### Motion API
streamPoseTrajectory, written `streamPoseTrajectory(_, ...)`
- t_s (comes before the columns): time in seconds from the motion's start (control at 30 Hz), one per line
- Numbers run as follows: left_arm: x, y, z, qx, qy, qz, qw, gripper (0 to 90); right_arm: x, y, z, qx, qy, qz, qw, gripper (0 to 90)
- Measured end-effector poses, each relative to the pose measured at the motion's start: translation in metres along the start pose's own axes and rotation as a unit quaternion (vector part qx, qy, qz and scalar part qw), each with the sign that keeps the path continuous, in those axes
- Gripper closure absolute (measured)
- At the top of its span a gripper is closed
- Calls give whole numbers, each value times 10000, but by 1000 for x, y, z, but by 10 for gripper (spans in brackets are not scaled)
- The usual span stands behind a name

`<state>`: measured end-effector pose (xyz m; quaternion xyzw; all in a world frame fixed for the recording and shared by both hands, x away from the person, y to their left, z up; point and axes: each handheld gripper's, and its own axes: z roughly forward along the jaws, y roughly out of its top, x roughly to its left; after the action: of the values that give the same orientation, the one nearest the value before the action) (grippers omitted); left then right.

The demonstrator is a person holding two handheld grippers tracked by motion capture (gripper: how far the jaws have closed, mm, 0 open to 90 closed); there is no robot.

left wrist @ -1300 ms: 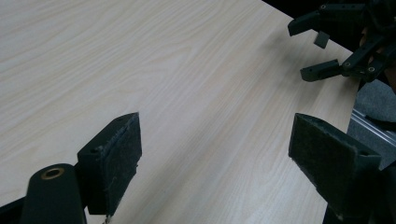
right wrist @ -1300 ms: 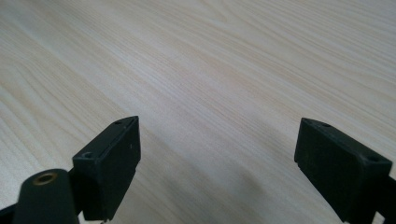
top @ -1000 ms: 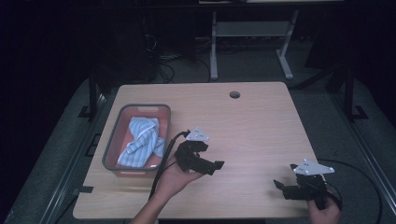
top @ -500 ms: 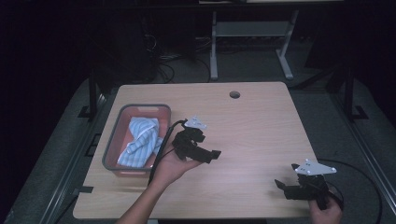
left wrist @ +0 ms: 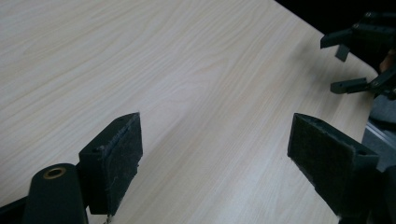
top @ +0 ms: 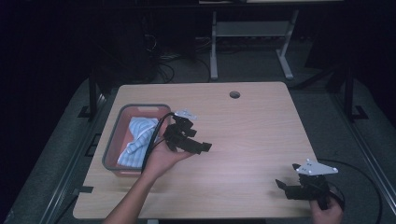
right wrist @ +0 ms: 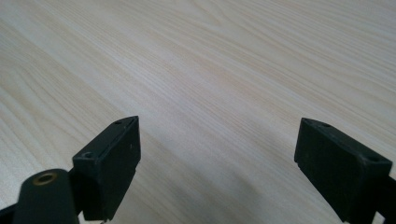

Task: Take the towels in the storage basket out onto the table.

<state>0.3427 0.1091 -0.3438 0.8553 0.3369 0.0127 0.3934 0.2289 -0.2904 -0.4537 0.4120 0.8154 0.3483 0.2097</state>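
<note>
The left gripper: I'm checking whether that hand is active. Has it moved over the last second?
Yes. The left gripper has shifted slightly toward the far edge of the table, closer to the bin with the striped cloth.

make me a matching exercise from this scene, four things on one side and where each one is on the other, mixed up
Things:
1. cloth
2. left gripper
3. right gripper
4. hole

Places:
A. near the table's far edge
B. in the bin
C. near the table's front right corner
D. just right of the bin, over the table

Pairs: 1-B, 2-D, 3-C, 4-A
</note>
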Motion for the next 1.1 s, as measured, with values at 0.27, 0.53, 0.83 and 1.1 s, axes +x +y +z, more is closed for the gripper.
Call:
streamPoseTrajectory(0.27, 17, 0, -16, -1, 49, -175, 9998, 191, 1, 0, 0, 11, 7, -13, 10000, 139)
streamPoseTrajectory(0.53, 38, -5, -35, -58, 246, -439, 9987, 191, 1, 1, 1, 11, 14, -33, 10000, 139)
streamPoseTrajectory(0.83, 60, -17, -55, -58, 618, -656, 9959, 192, 1, 0, 1, -2, 34, -12, 10000, 139)
streamPoseTrajectory(1.1, 74, -25, -65, -28, 880, -811, 9928, 191, 3, 1, 1, 29, 18, -14, 10000, 139)
